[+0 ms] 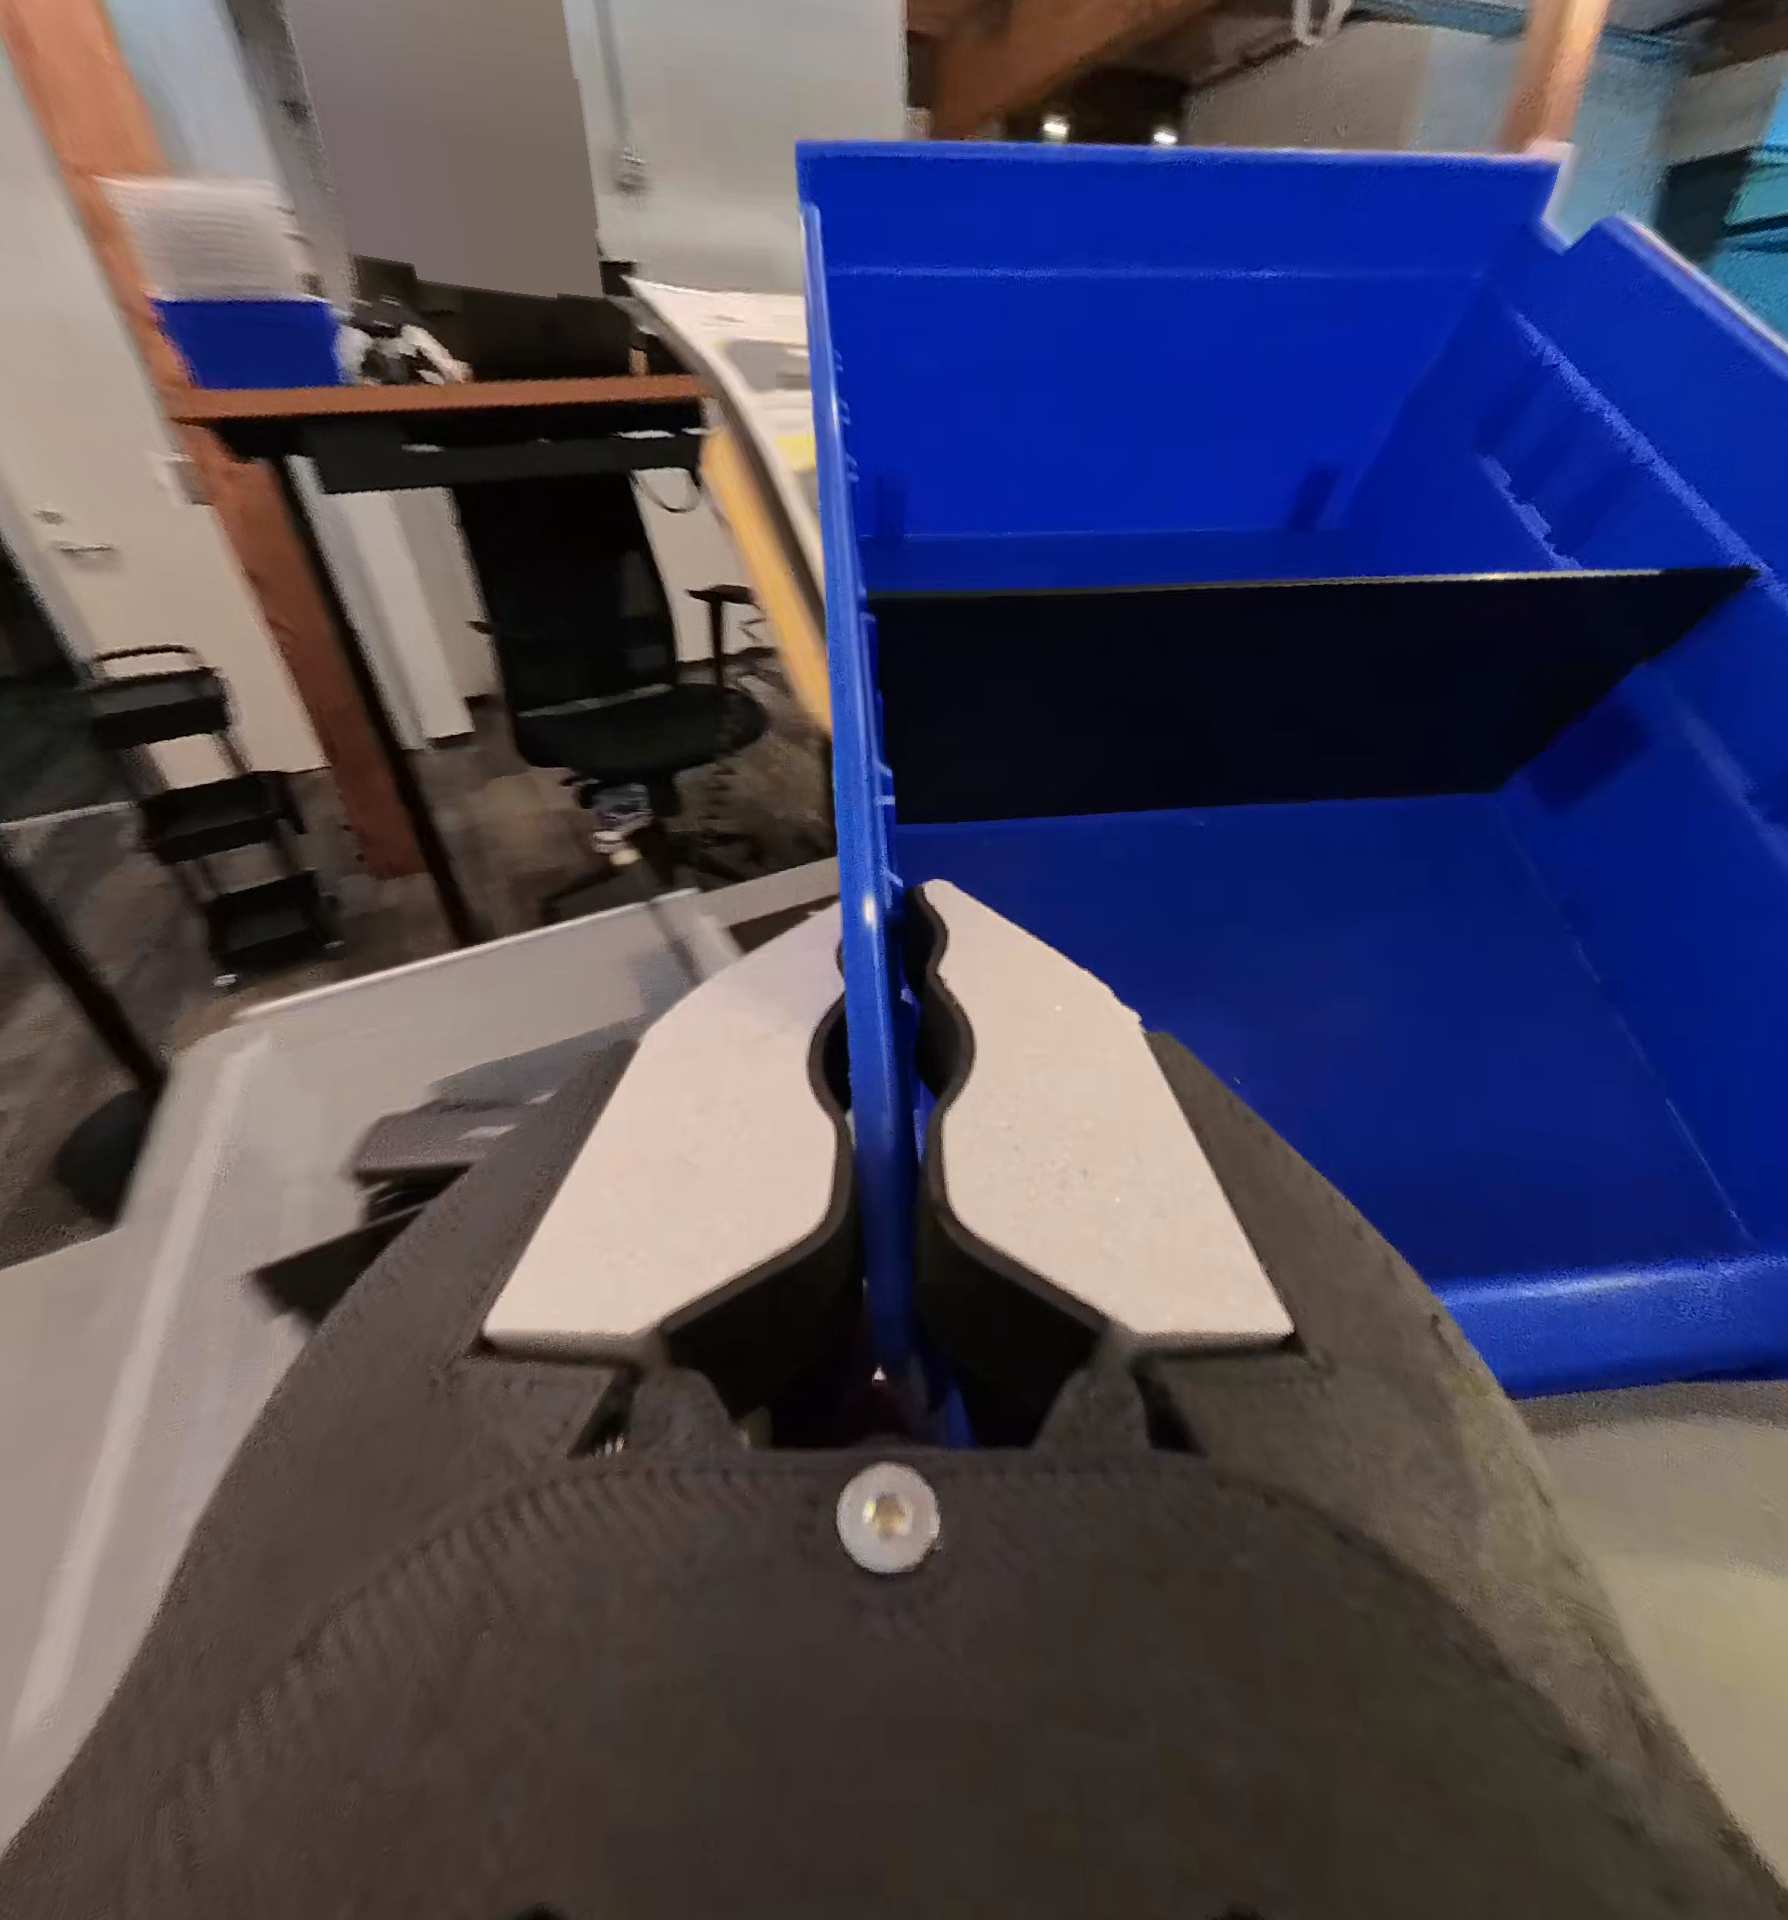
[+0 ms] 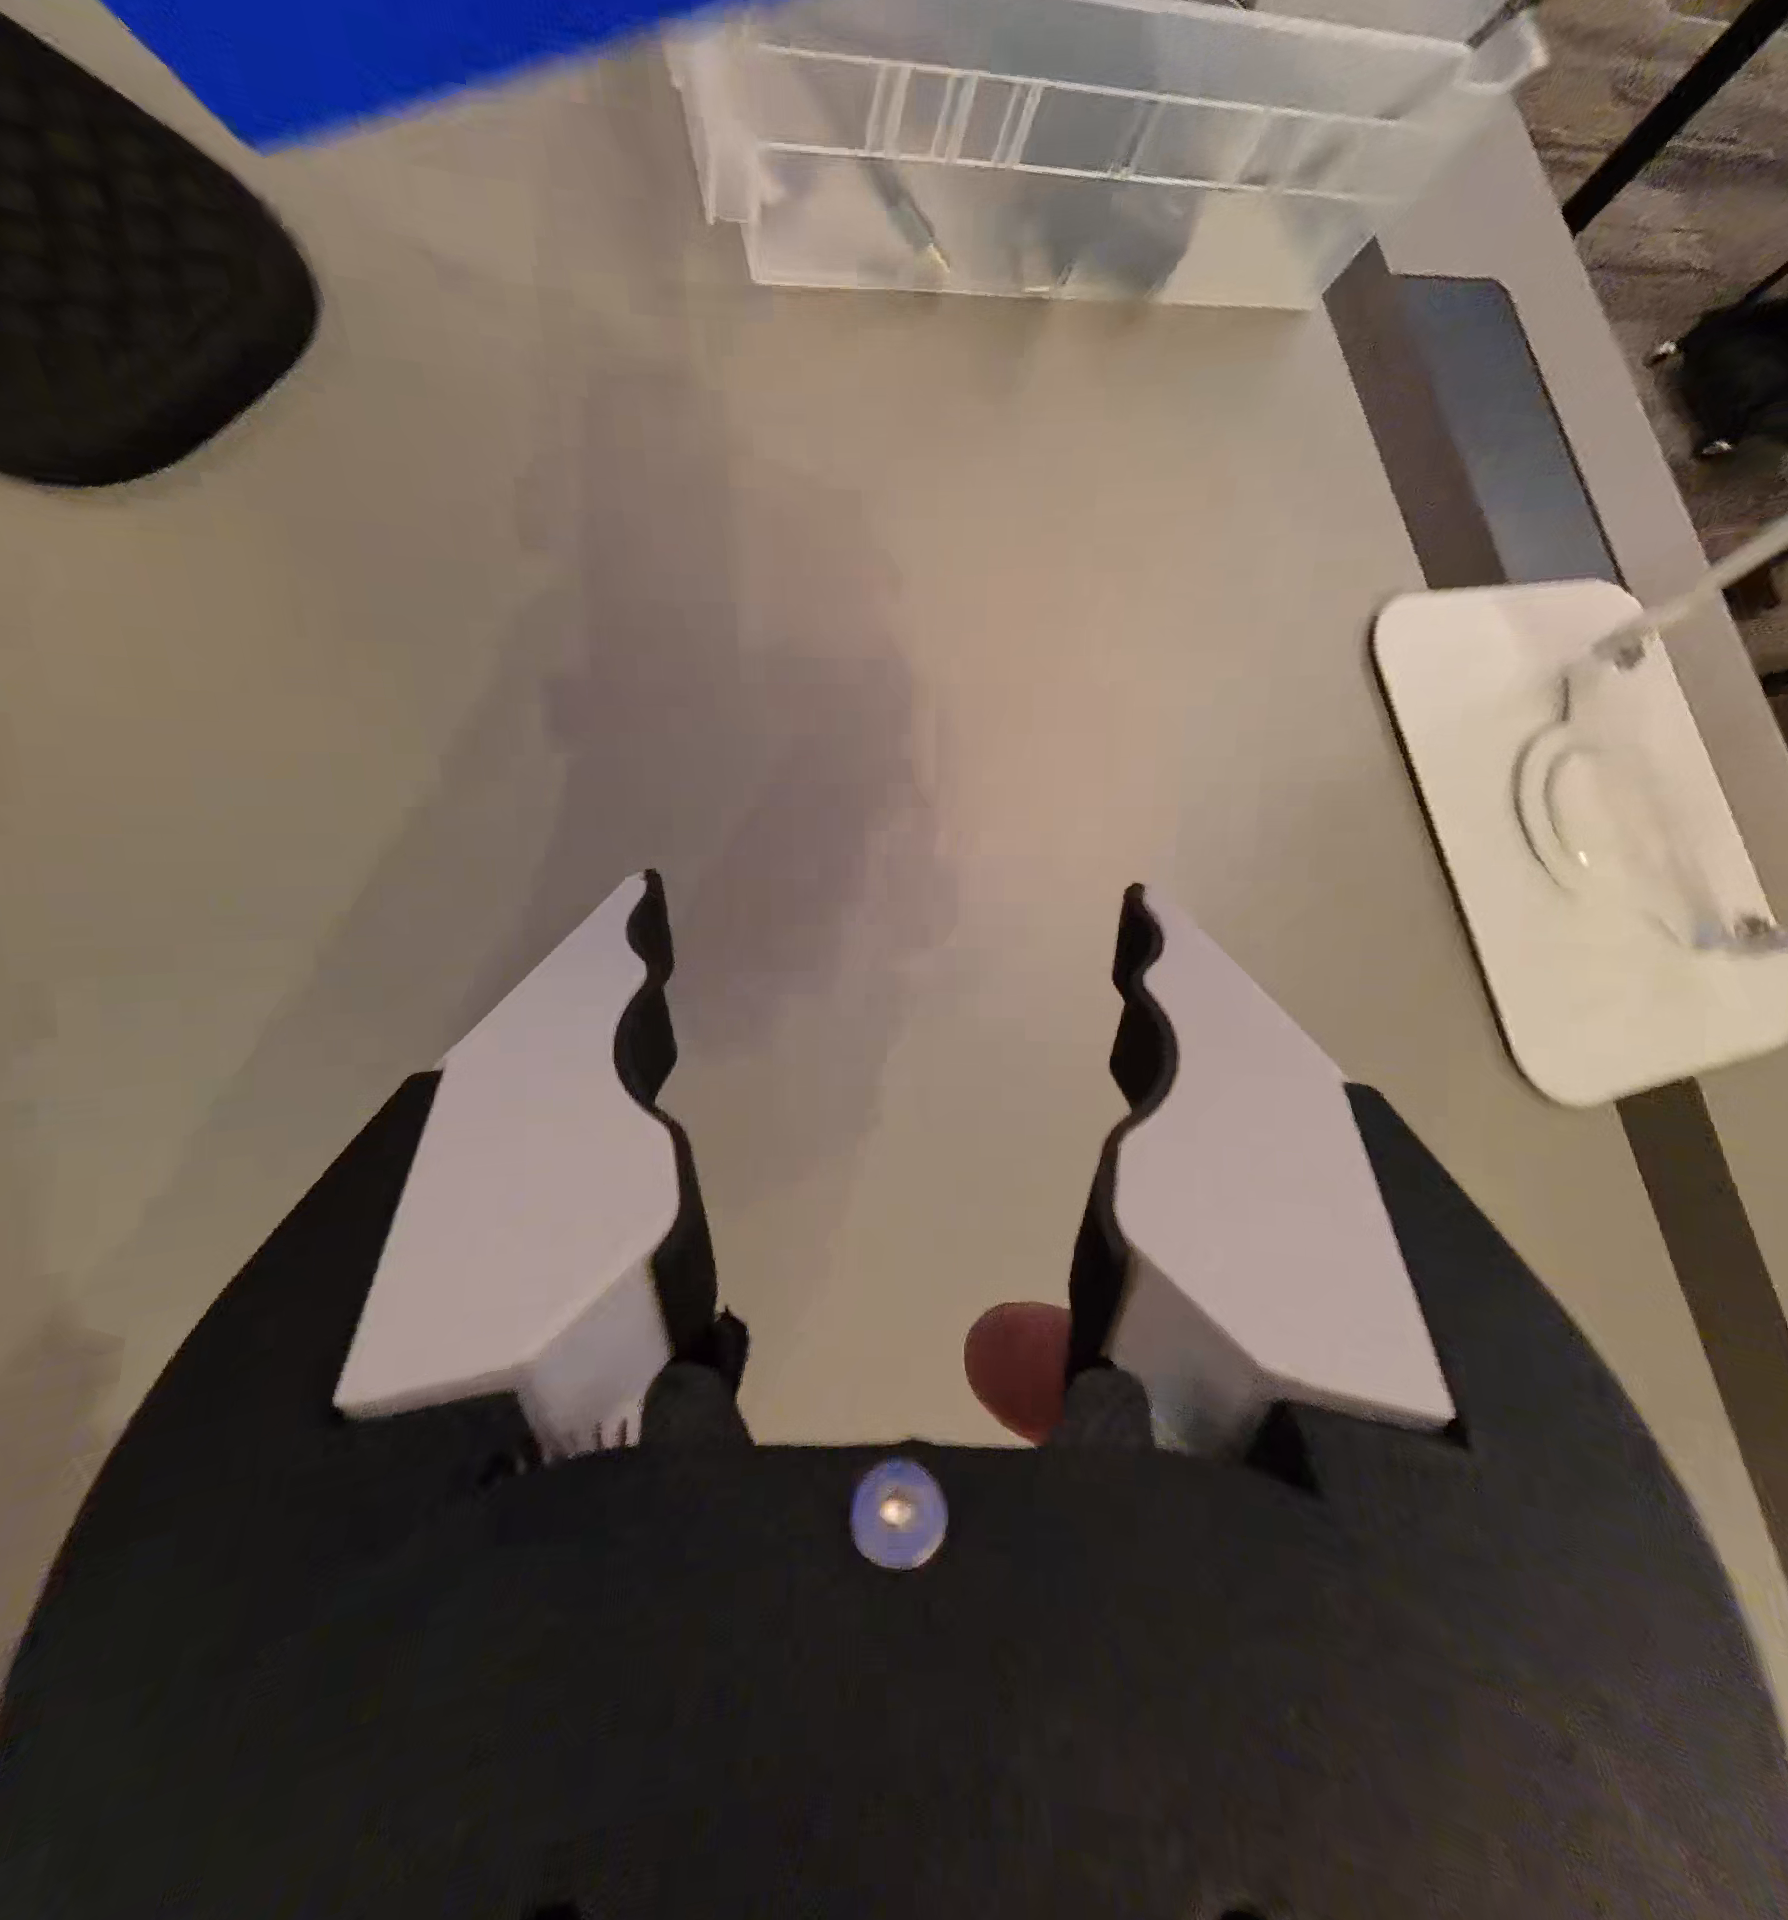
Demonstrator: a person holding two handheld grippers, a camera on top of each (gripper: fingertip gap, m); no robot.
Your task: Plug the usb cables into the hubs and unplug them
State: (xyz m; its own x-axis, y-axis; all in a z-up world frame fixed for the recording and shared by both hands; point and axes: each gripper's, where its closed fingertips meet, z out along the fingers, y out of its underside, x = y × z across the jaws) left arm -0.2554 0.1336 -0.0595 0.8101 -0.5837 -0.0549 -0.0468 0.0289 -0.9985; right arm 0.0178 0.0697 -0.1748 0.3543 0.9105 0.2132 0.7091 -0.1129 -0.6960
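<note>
My left gripper (image 1: 882, 935) is shut on the left side wall of a blue plastic bin (image 1: 1285, 987). The bin looks tilted up off the grey table (image 1: 1721, 1538). A black divider (image 1: 1233, 686) splits it into two compartments, and both look empty. A blurred edge of the blue bin also shows in the right wrist view (image 2: 370, 62). My right gripper (image 2: 890, 894) is open and empty over the bare table (image 2: 454, 675). No USB cable or hub is clear in either view.
A clear plastic organiser (image 2: 1066, 166) with dim items inside stands at the far side of the table. A white stand base (image 2: 1586, 831) sits at the right edge. A black pad (image 2: 90, 270) lies far left. Dark flat items (image 1: 454, 1132) lie left of the bin. About 30 centimetres separates my left fingertips from my right.
</note>
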